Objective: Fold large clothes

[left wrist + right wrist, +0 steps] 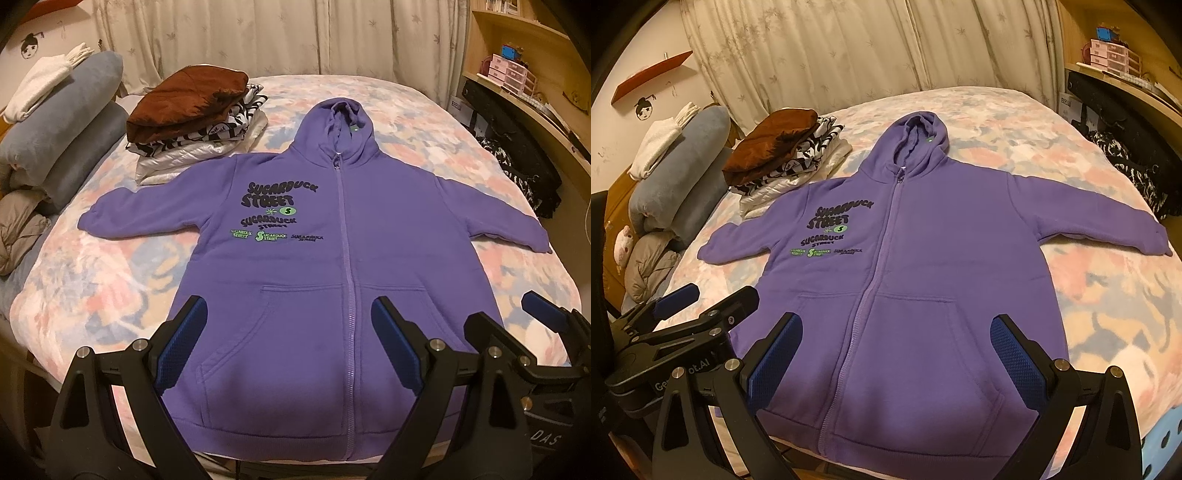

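Lying flat, hoodie (332, 258) — beneath open left tool (288, 325)

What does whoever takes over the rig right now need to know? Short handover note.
Left gripper: open, empty, above the hem.
Right gripper: open, empty, beside it.
Purple hoodie: flat on the bed, front up, zipped, both sleeves spread, hood at the far end.
Done: hoodie laid out; a stack of folded clothes sits by its left sleeve.
Left: every fold on the hoodie.

One purple hoodie (332, 295), one stack of folded clothes (195, 125), two hand-held grippers.
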`<control>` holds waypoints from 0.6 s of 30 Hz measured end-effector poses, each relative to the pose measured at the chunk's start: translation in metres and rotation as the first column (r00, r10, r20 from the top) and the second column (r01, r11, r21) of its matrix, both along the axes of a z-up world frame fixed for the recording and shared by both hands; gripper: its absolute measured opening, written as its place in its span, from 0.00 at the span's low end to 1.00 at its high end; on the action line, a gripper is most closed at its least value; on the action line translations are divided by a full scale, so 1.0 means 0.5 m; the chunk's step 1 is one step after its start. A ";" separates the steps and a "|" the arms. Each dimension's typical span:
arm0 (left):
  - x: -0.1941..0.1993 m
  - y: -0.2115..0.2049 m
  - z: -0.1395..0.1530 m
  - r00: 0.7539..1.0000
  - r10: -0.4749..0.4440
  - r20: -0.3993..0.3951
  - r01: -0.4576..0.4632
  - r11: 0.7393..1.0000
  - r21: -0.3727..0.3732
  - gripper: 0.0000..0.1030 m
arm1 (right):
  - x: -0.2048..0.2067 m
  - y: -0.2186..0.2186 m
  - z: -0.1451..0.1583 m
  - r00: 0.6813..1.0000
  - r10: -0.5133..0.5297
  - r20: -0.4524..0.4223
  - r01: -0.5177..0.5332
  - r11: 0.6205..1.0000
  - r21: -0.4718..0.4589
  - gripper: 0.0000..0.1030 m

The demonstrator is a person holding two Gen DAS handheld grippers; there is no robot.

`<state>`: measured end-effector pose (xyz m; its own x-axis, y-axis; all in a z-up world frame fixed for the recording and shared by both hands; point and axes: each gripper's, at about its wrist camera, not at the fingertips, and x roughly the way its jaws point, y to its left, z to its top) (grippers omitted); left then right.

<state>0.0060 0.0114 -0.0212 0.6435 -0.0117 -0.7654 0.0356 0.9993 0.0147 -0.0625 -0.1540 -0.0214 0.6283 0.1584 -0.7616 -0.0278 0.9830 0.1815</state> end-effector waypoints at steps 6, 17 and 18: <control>0.004 0.000 -0.001 1.000 0.001 -0.003 -0.001 1.000 -0.003 0.87 | 0.020 -0.011 -0.011 1.000 0.019 0.000 -0.019 1.000 0.010 1.00; 0.039 -0.006 0.026 0.999 -0.049 0.019 0.050 0.998 -0.038 0.87 | 0.050 -0.018 0.016 0.998 0.048 0.035 -0.049 0.999 0.012 1.00; 0.044 -0.008 0.032 0.998 -0.052 0.025 0.053 0.998 -0.042 0.87 | 0.053 -0.020 0.022 0.998 0.051 0.042 -0.051 0.999 0.010 1.00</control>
<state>0.0281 0.0072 -0.0054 0.6594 -0.0781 -0.7477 0.0879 0.9958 -0.0266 -0.0359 -0.1641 -0.0103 0.6504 0.1997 -0.7329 -0.0859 0.9780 0.1903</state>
